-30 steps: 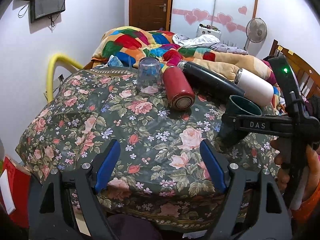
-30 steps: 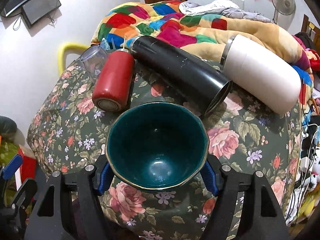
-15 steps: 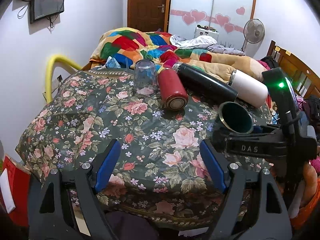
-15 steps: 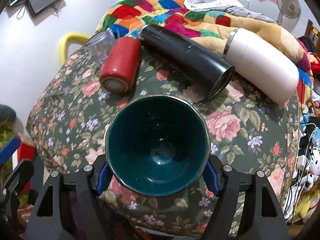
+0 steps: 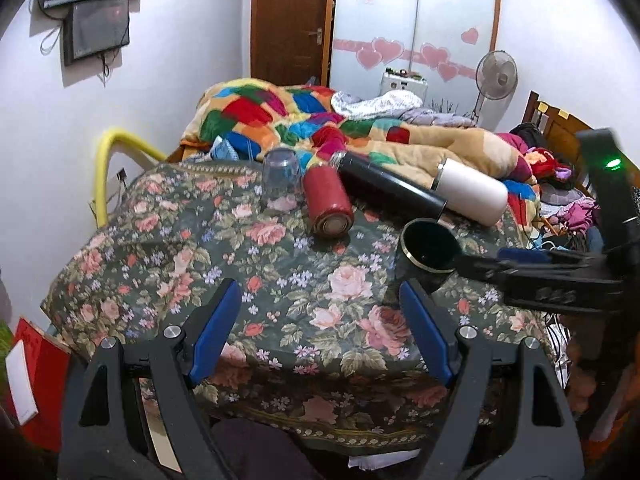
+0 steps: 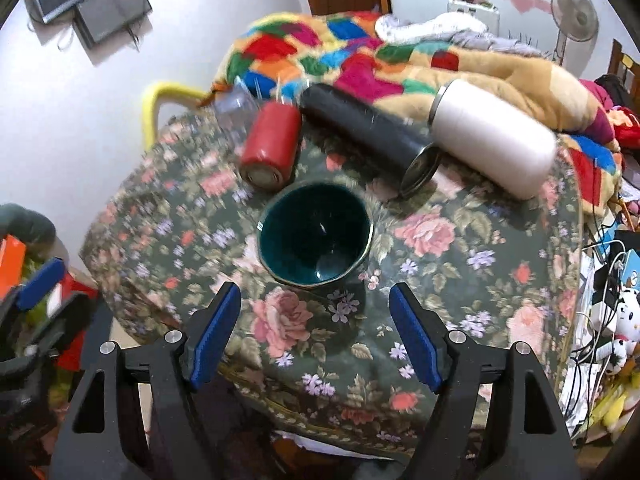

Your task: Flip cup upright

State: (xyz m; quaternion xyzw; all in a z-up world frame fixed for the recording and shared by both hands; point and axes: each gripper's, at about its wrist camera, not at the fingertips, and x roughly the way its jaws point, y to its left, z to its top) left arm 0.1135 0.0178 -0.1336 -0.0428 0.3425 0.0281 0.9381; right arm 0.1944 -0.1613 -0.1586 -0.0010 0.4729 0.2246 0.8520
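the right gripper (image 6: 314, 334), which half a second ago clasped the dark green cup (image 6: 315, 236), now stands spread and empty, drawn back just short of it; the left gripper (image 5: 320, 330) hangs spread and idle over the near edge of the floral tablecloth (image 5: 180, 256). the cup sits mouth-up and free on the cloth, so that flip looks done, while beyond it the red flask (image 6: 272, 148), black flask (image 6: 372, 136) and white flask (image 6: 494, 138) lie on their sides and a clear glass (image 5: 281, 178) stands mouth-down, probably next

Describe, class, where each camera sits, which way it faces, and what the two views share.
Left wrist: on the left tongs, at the table's near edge, facing the bed; own blue fingers show.
Right wrist: on the right tongs, higher, tilted down at the green cup; own fingers show.
Shared: cup, red flask.
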